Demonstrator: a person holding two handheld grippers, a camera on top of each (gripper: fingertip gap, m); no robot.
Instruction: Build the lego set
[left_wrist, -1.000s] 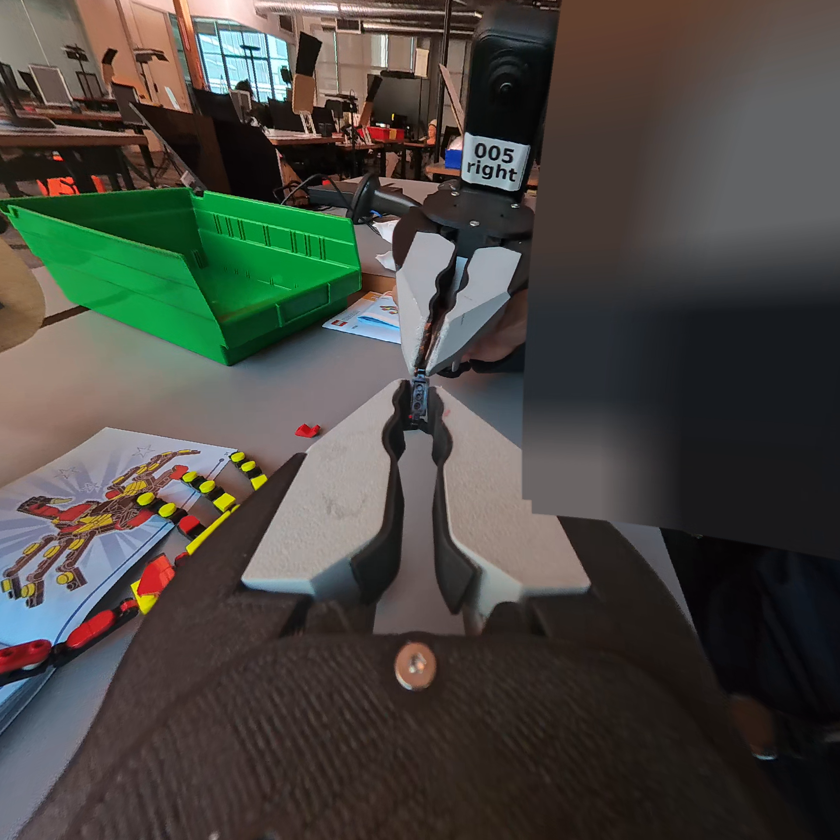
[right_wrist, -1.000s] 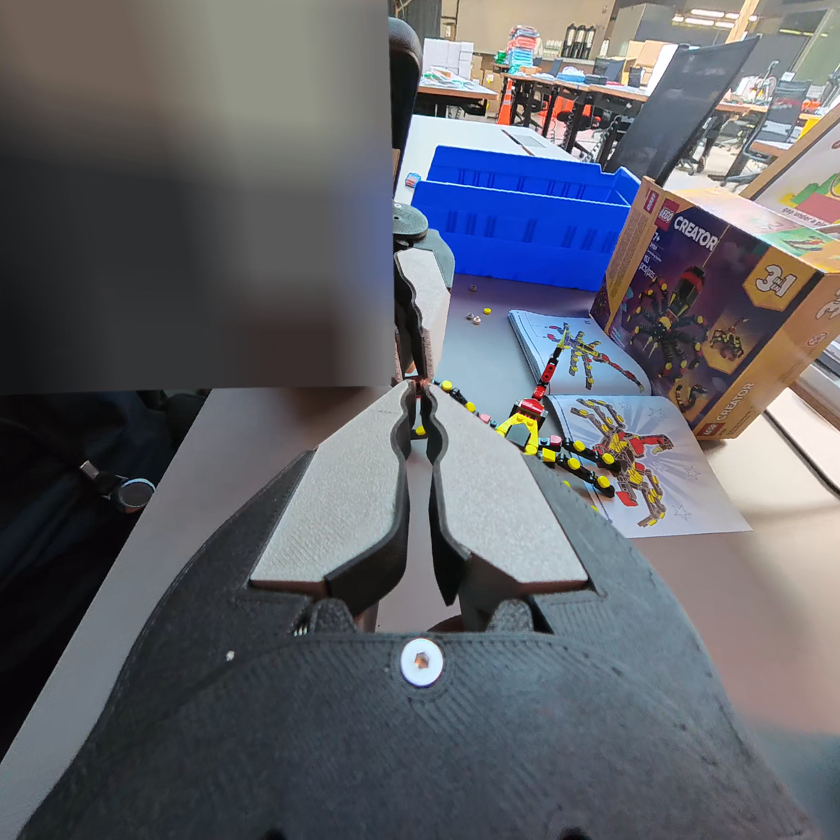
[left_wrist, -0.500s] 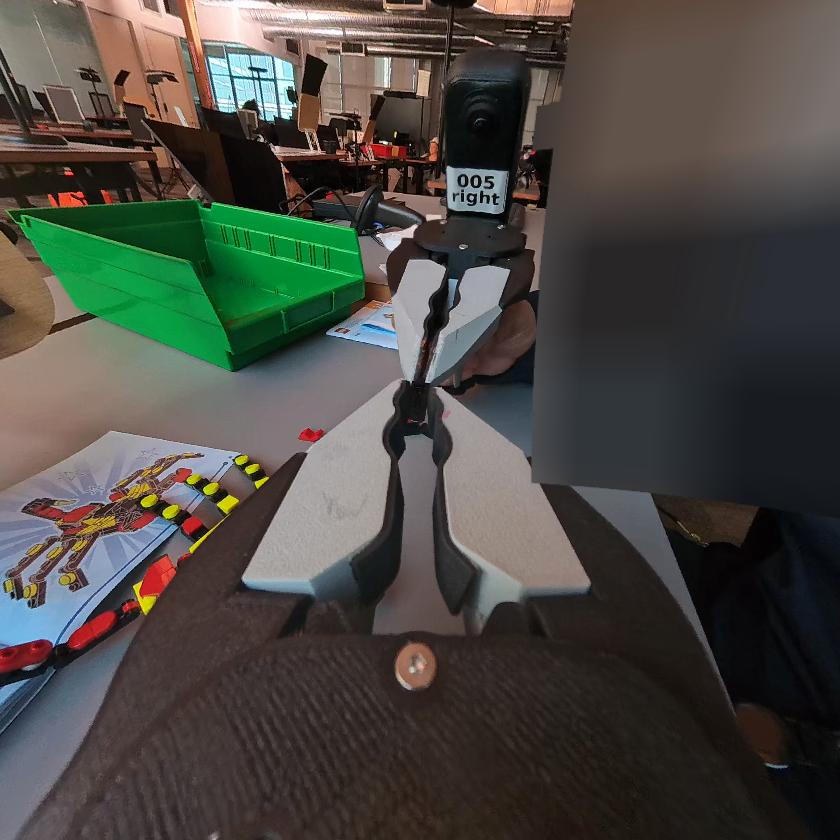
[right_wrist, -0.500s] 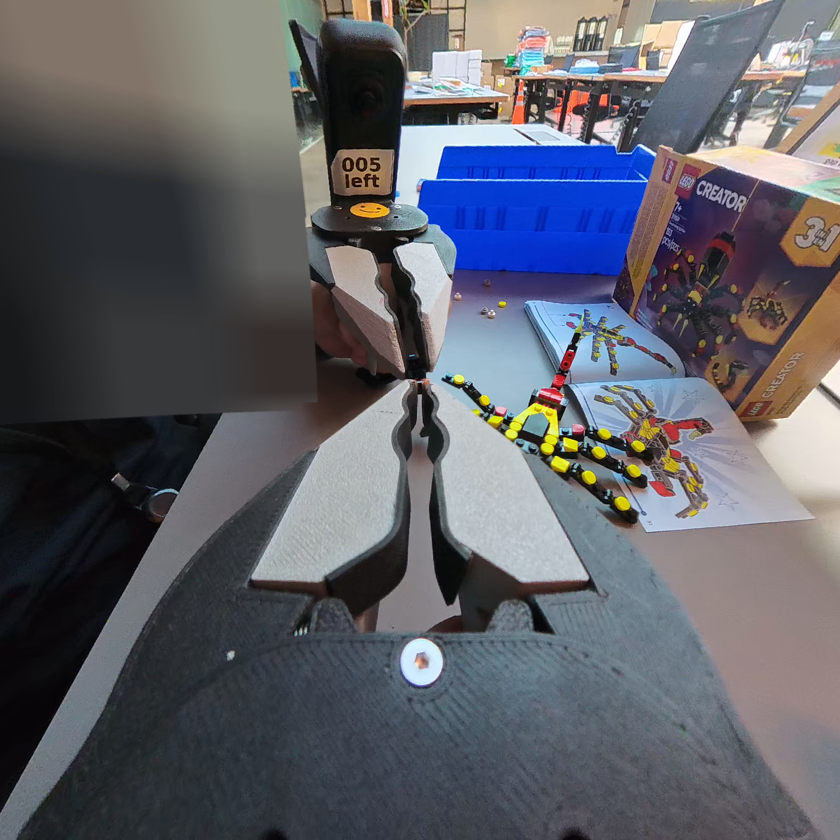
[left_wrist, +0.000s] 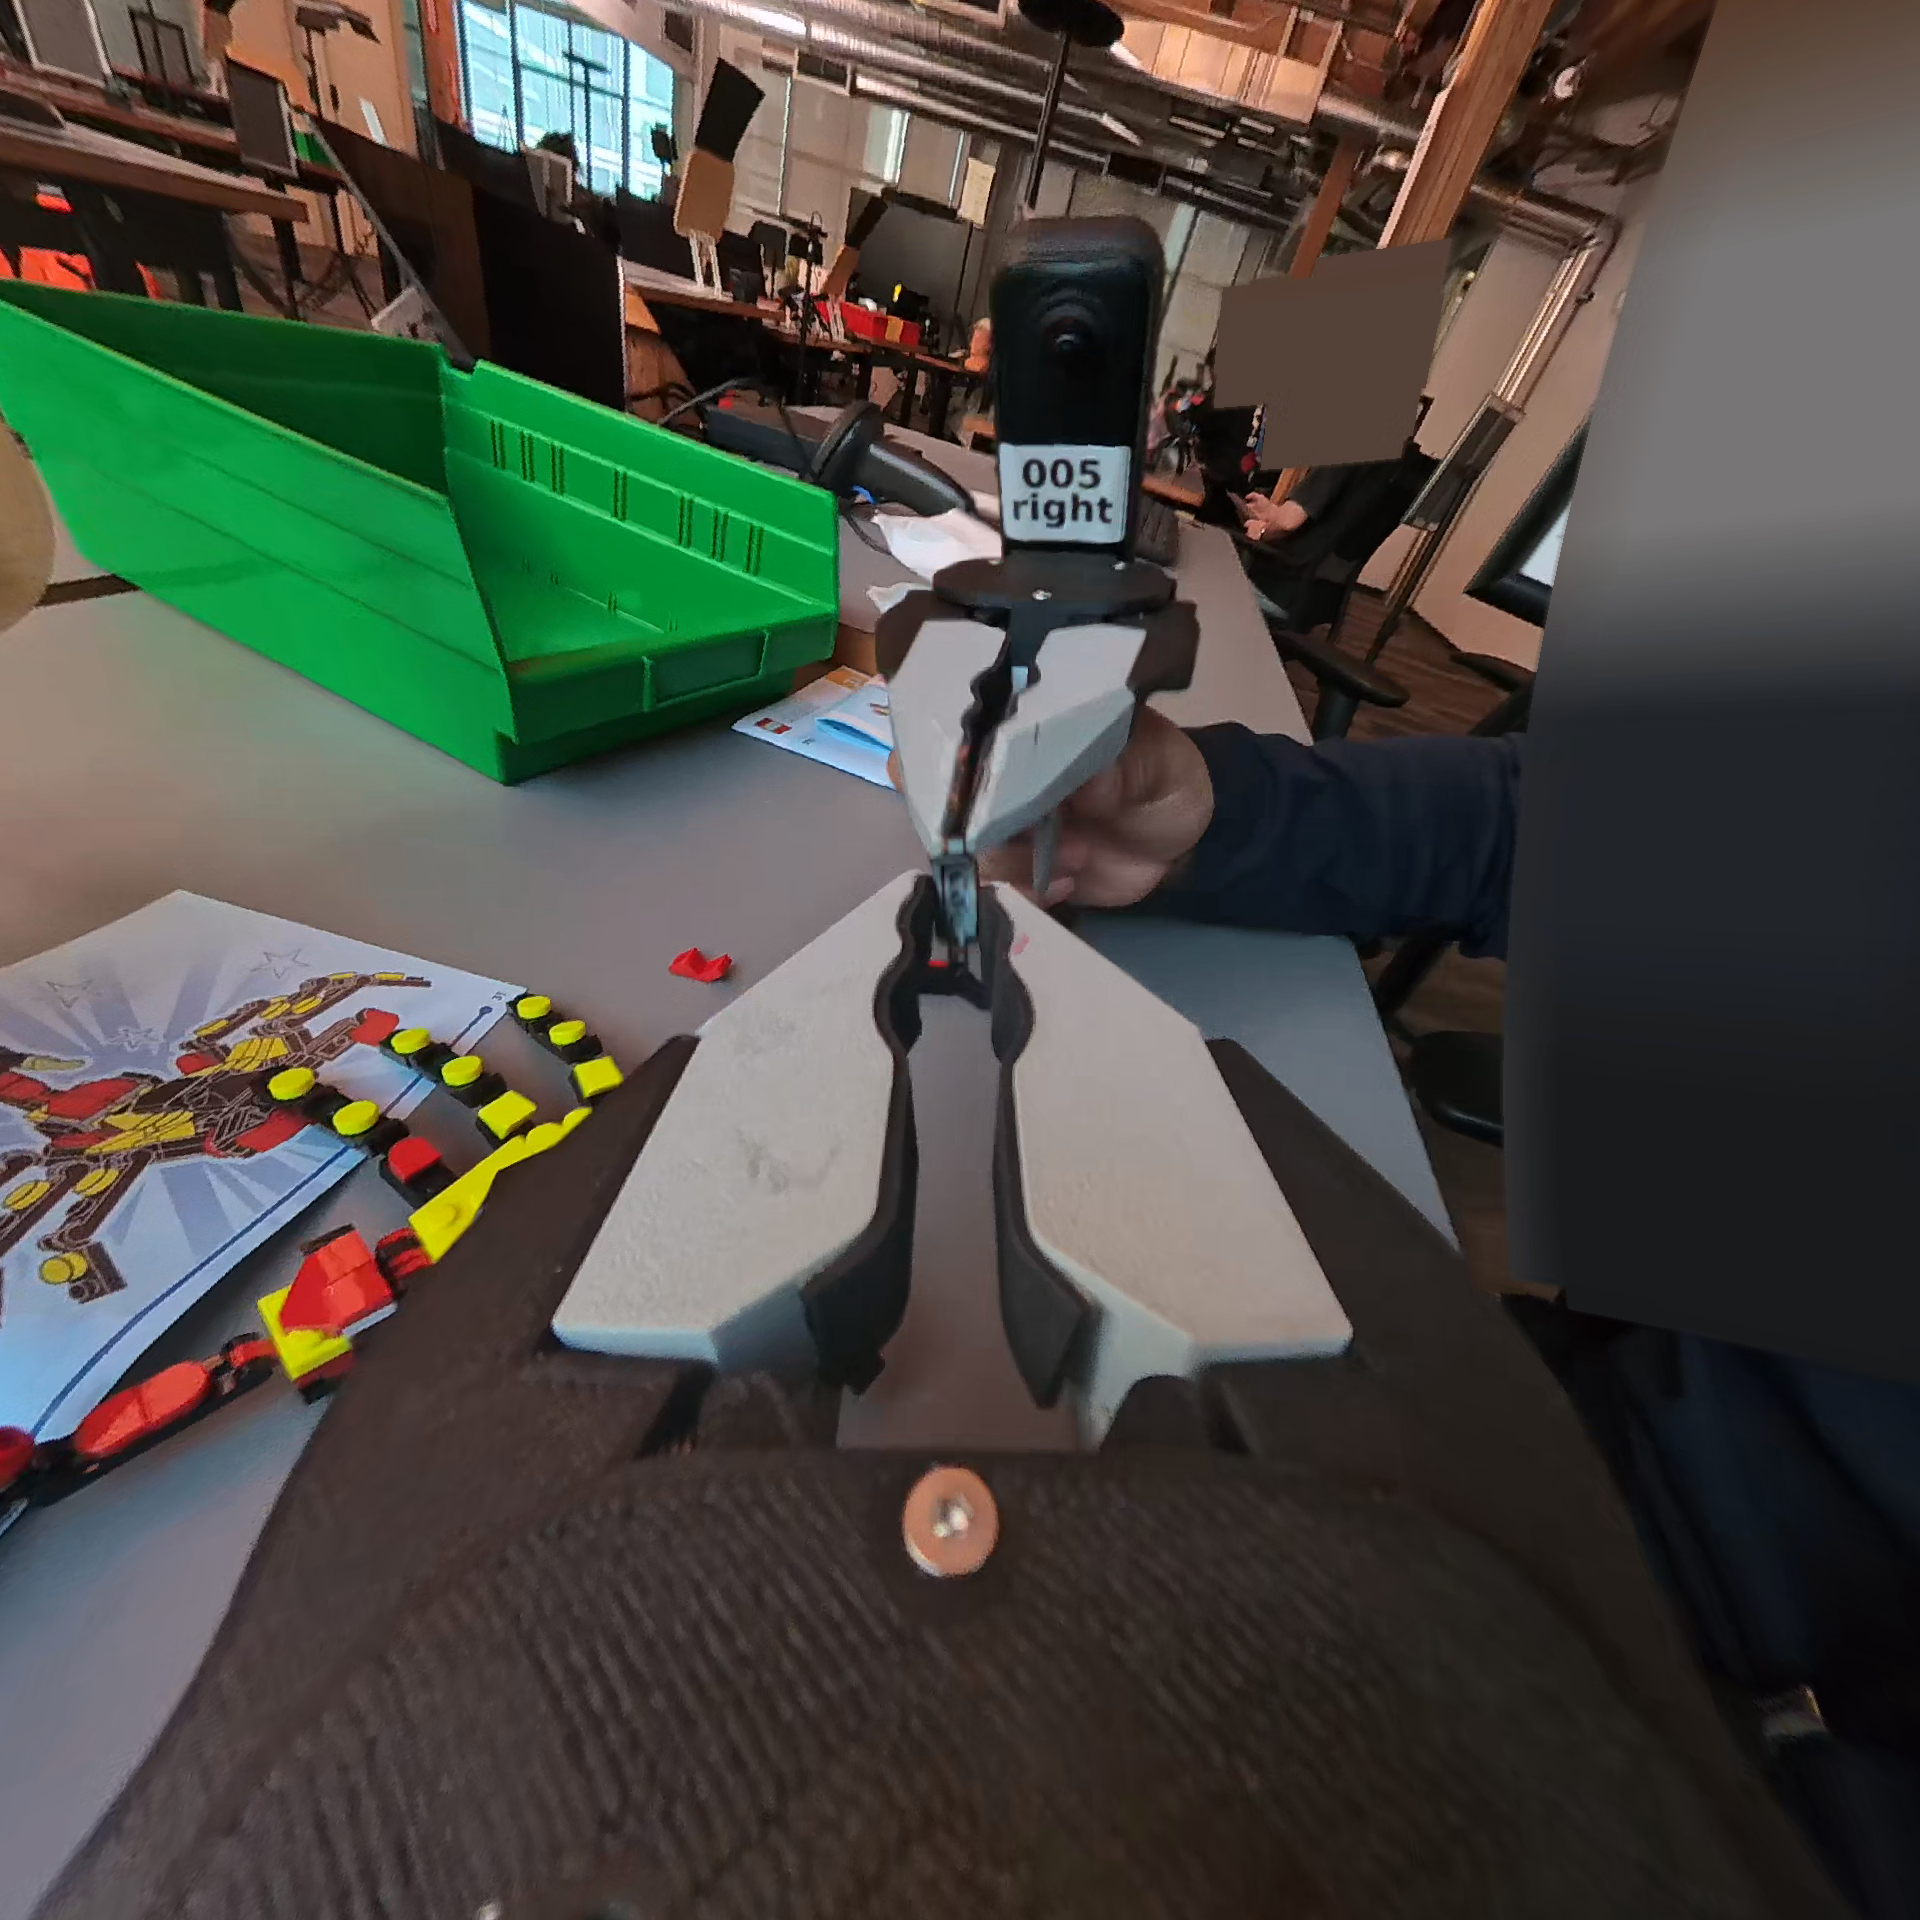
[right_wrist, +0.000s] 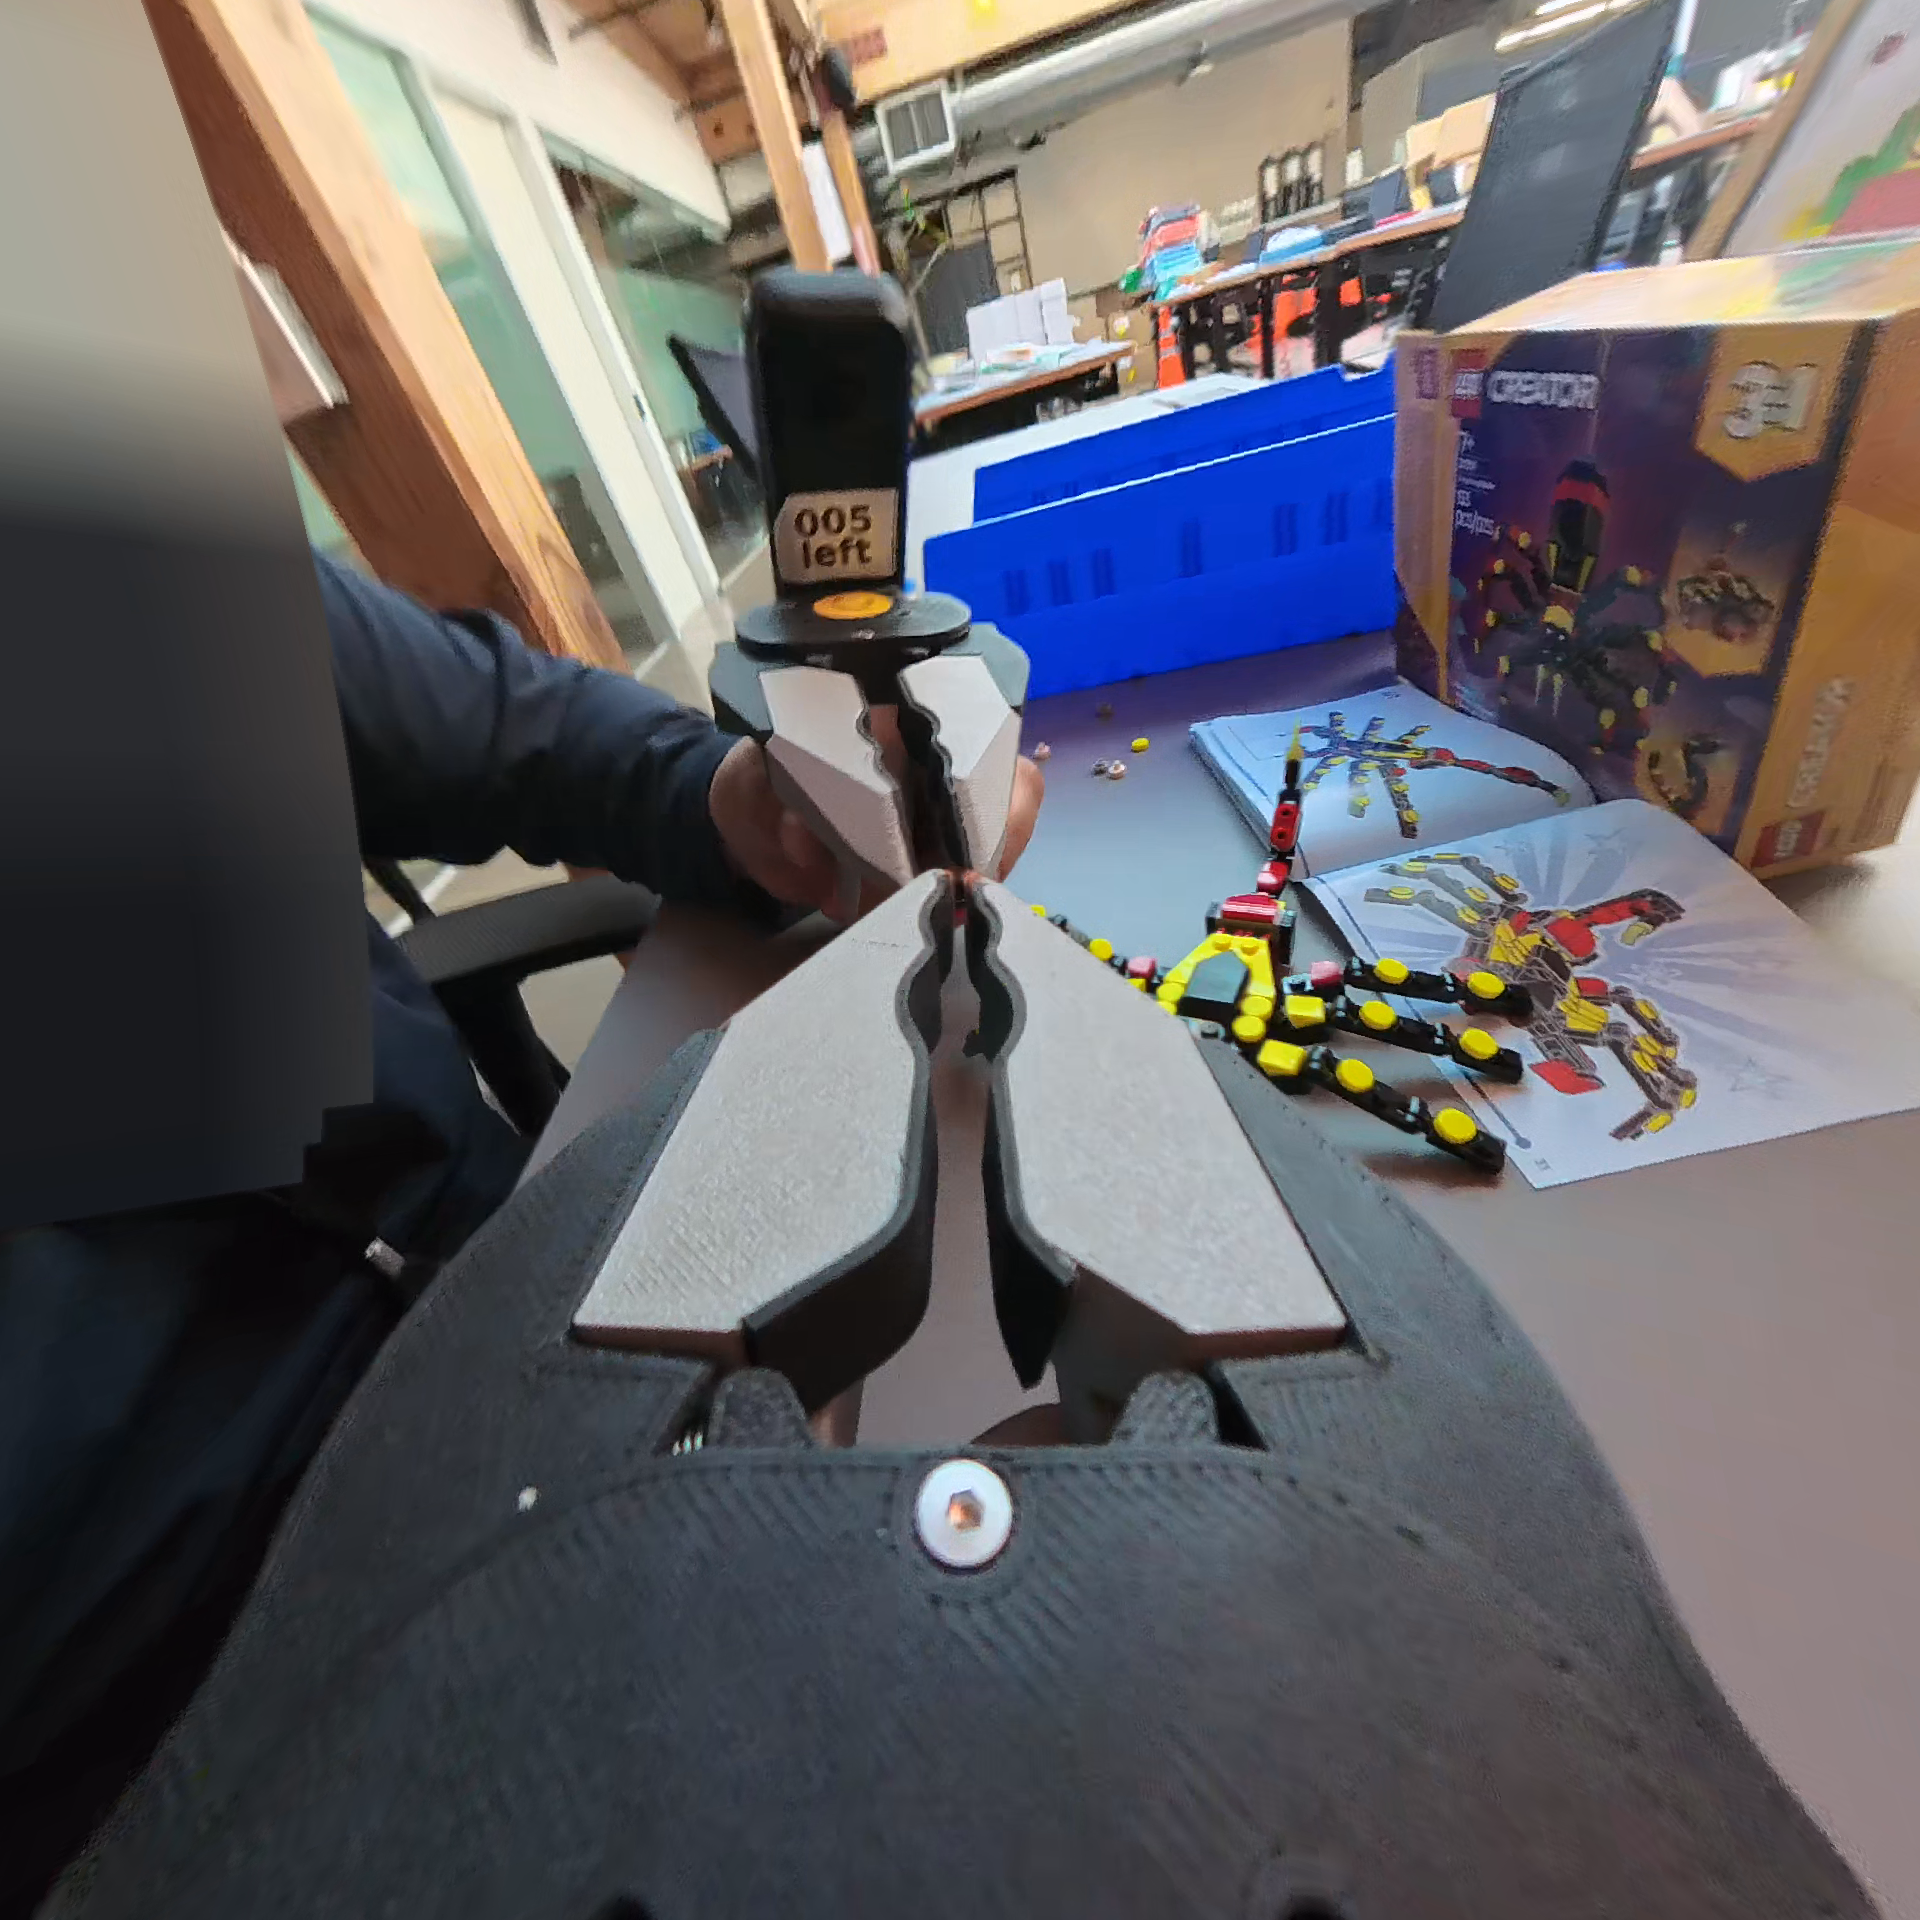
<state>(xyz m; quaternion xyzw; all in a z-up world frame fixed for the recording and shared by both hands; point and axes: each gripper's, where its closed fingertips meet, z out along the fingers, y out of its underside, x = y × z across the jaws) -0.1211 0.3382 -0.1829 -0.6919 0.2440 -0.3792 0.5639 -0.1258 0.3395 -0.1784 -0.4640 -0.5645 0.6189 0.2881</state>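
Meeting tip to tip, left gripper (left_wrist: 951, 935) and right gripper (right_wrist: 961, 914) both clamp one small dark piece (left_wrist: 952, 894) (above the table (left_wrist: 416, 831)).

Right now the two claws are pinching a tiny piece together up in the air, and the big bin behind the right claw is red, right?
Almost. The big bin behind the right claw is green, not red, as the left wrist view shows. Both claws do pinch a tiny piece together above the table.

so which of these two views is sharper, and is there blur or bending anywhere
The left wrist view is the sharper one: the green bin, the red piece on the table and the right gripper read crisply. The right wrist view is softer, with smear on the lego box and the blue bin. Both bend straight lines near the edges, like wide-angle lenses, and both carry large blurred patches.
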